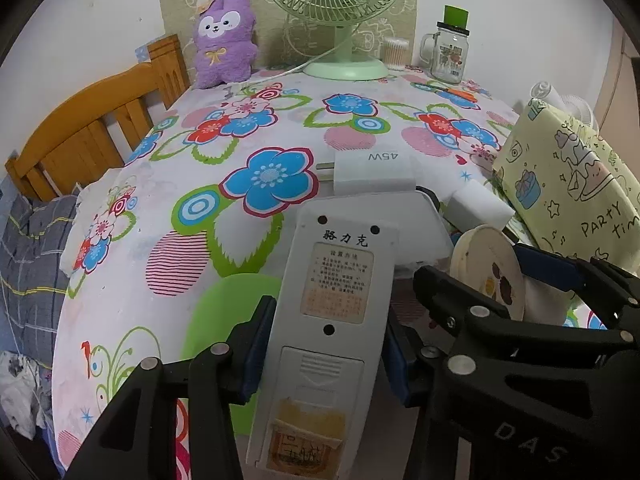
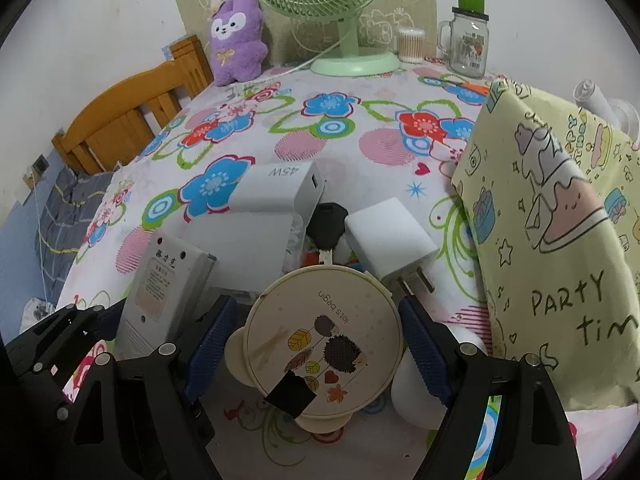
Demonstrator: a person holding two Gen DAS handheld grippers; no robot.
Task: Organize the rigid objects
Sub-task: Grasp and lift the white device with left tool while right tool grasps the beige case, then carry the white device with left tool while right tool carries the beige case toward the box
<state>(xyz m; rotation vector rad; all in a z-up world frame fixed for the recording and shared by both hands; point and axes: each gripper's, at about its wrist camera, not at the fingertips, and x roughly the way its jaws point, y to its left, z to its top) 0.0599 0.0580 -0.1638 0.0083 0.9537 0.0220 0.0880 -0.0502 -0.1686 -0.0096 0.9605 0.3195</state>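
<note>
My left gripper (image 1: 320, 352) is shut on a grey remote control (image 1: 328, 312), back side up, held above the floral tablecloth (image 1: 168, 184); it also shows in the right wrist view (image 2: 164, 284). My right gripper (image 2: 320, 344) has its jaws around a round cream container with a hedgehog lid (image 2: 324, 340); whether the pads touch it is unclear. That container also shows in the left wrist view (image 1: 488, 268). A white 45W charger (image 2: 276, 192), a smaller white plug adapter (image 2: 388, 240) and a black key (image 2: 328, 220) lie just ahead.
A yellow "Party time" cloth-covered box (image 2: 560, 240) stands at the right. A green fan (image 2: 344, 12), purple plush (image 2: 236, 40), cotton swabs (image 2: 410, 44) and glass jar mug (image 2: 468, 44) line the far edge. A wooden bed frame (image 1: 92, 128) is at the left.
</note>
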